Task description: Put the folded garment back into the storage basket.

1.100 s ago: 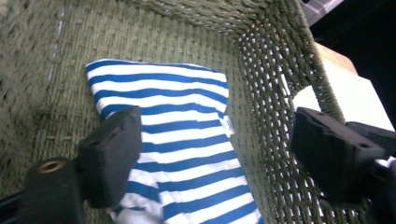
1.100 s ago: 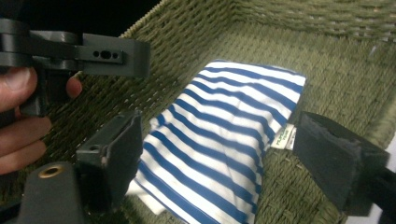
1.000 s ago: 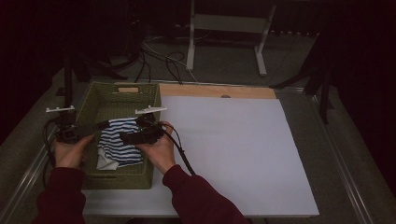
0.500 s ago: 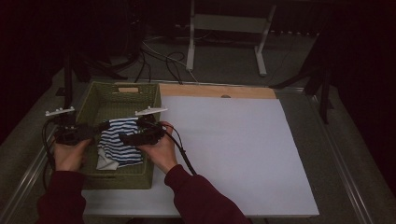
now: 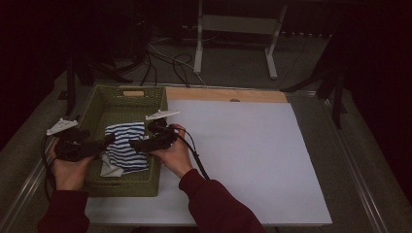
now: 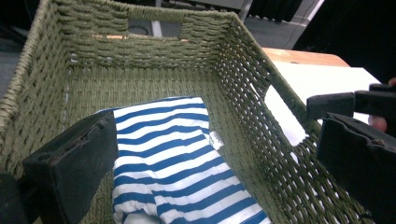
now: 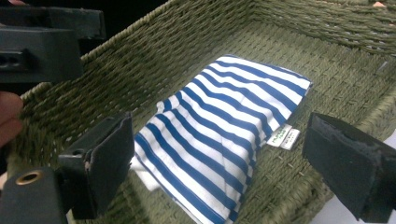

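Observation:
A blue-and-white striped cloth point(image 5: 124, 147) lies folded on the floor of a green woven basket point(image 5: 121, 93) at the table's left. My left gripper point(image 5: 110, 140) reaches in over the basket's left wall, my right gripper point(image 5: 134, 144) over its right wall. Both have just been opening. In the left gripper view the left gripper point(image 6: 215, 135) stands open, with the striped cloth point(image 6: 177, 158) below and untouched. In the right gripper view the right gripper point(image 7: 224, 140) is open too, the cloth point(image 7: 219, 121) lying free under the gap, its small white label point(image 7: 286, 136) showing.
A large white sheet point(image 5: 243, 155) covers the table to the right of the basket, with a wooden strip point(image 5: 228, 94) along its far edge. Metal stand legs point(image 5: 233, 39) and cables lie on the floor beyond. A cable point(image 5: 194, 155) trails from the right gripper.
My left hand has drawn back a little toward the person's side. Both pairs of jaws stand wider than before. The striped cloth stays in the basket.

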### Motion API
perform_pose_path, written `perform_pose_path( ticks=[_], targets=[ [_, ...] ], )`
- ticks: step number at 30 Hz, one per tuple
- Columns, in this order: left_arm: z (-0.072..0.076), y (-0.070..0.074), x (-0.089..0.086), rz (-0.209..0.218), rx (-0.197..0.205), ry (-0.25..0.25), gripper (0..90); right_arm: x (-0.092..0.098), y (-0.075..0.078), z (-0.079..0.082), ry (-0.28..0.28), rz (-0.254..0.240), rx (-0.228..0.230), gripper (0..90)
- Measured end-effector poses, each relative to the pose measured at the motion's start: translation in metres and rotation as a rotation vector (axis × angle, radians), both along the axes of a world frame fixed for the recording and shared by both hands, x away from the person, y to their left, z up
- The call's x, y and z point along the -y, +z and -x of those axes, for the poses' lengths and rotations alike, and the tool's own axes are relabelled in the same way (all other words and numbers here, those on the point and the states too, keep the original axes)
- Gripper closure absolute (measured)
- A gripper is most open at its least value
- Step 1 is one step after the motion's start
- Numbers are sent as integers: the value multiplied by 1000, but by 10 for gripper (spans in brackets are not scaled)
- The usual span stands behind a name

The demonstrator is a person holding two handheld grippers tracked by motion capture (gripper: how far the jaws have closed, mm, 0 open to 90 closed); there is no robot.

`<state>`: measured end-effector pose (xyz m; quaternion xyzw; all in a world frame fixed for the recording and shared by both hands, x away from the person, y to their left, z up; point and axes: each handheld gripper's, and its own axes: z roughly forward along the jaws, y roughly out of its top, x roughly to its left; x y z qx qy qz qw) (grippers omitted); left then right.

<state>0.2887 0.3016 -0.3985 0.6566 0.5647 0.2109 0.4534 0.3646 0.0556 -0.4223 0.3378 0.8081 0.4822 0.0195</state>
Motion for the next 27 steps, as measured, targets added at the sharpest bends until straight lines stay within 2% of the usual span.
perform_pose_path(
  ticks=[5,9,14,18,21,27],
  targets=[
    [16,-4,1,15,54,-20,0,9,0,0,23,26,33,83],
    [29,-7,4,10,97,-20,0,17,1,-2,28,52,44,82],
    [43,-12,8,-15,141,-18,0,26,1,-1,44,56,85,82],
    [49,-17,9,-12,147,-11,0,35,-2,-2,38,60,93,82],
    [54,-22,11,-2,158,-8,7,50,-7,-4,19,68,105,82],
    [61,-33,15,6,150,-14,8,77,-16,-4,1,92,137,81]
  ],
)
